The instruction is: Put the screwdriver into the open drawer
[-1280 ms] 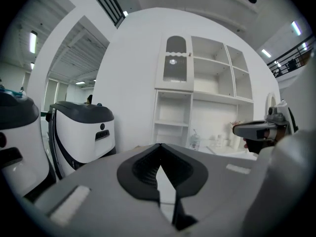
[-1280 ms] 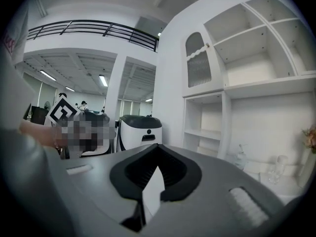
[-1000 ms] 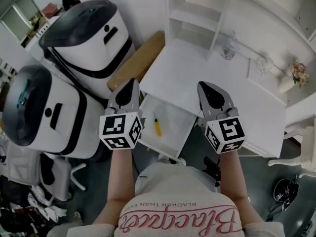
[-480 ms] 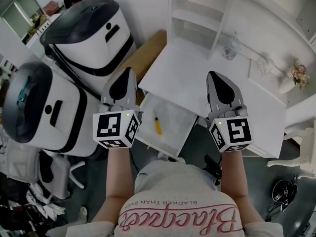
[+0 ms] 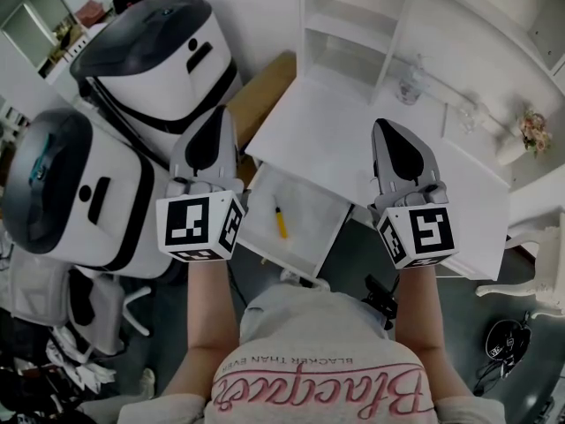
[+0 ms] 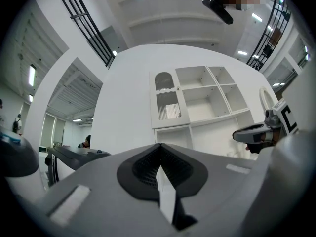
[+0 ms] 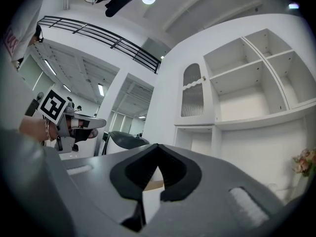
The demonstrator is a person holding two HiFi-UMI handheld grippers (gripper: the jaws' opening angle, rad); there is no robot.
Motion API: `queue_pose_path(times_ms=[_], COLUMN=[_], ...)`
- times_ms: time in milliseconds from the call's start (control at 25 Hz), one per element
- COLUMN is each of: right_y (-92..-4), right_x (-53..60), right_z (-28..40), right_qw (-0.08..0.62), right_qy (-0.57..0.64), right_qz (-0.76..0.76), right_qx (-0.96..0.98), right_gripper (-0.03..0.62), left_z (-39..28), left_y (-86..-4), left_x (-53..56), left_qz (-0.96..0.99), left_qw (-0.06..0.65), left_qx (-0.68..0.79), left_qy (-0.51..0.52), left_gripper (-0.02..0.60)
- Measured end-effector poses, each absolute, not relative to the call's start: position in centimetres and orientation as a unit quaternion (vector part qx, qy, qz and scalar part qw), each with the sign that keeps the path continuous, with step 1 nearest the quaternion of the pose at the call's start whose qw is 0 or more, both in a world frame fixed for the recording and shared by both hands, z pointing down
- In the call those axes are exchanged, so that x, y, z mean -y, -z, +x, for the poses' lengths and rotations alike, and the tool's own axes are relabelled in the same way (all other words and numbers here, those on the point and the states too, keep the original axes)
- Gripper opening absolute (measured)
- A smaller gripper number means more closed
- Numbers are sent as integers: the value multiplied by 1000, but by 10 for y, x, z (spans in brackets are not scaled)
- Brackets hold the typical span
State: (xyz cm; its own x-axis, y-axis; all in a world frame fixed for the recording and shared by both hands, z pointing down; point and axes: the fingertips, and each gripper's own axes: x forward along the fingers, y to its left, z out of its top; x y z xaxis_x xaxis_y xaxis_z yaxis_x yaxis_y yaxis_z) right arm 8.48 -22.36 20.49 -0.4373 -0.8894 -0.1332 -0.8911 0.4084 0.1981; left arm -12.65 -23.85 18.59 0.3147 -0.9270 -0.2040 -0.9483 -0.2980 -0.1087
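The screwdriver [image 5: 280, 222], with a yellow handle and a dark shaft, lies loose on the floor of the open white drawer [image 5: 311, 221] under the desk's front edge. My left gripper [image 5: 222, 111] is held in the air left of the drawer, shut and empty. My right gripper [image 5: 381, 124] hovers over the desk to the drawer's right; its tips meet with nothing between them. In the left gripper view the left gripper [image 6: 159, 144] points at the white shelf unit, as does the right gripper [image 7: 157, 145] in the right gripper view. Neither touches the screwdriver.
A white desk [image 5: 344, 140] carries a shelf unit [image 5: 349, 34], a glass bottle [image 5: 410, 82] and a small flower vase [image 5: 530, 135]. Two big white-and-black machines [image 5: 168, 56] [image 5: 71, 193] stand left of the desk. A brown board [image 5: 260, 95] leans between them.
Both grippers have risen, moving up the picture, and the left one has drifted a little left. The screwdriver lies in the same spot in the drawer.
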Motion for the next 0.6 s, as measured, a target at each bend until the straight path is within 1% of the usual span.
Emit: queue_pose_path(times_ms=[320,600], right_y=[-199,-198], right_x=[220,215], right_z=[94,94], right_qw=[31,35], right_qy=[-99,-100], right_qz=[-537,-538], right_qx=[-837,-836], right_gripper=[0,0], left_z=[-124,-123], left_y=[-177,-171], left_x=[231,222], left_qz=[-796,-791], left_qw=[135,158], left_qx=[-588,-588], left_qy=[-56,-57], left_gripper=[19,18])
